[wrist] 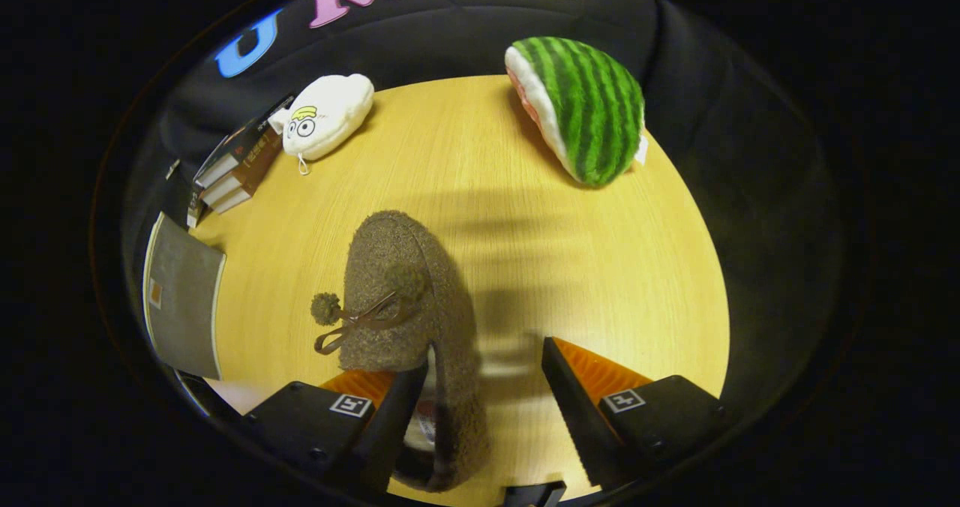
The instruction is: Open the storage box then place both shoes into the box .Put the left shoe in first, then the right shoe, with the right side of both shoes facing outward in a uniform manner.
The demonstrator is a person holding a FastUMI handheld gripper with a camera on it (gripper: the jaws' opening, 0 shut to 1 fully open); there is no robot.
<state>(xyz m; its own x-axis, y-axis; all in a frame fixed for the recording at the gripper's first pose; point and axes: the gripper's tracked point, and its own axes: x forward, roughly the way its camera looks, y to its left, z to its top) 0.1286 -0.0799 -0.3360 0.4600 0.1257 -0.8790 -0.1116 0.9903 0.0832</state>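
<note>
Gripper view: jaws spread wide, the fuzzy brown shoe (409, 304) between them, against the left one.

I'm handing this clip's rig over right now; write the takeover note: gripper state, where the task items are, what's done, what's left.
Gripper: fingers open, straddling the heel side wall of the brown fuzzy shoe, not clamped.
The shoe lies on the wooden table, toe pointing away, bow on top.
A grey flat panel lies past the left finger; I cannot tell whether it is the box.
Done: no shoe boxed.
Left: both shoes, left first.
</note>
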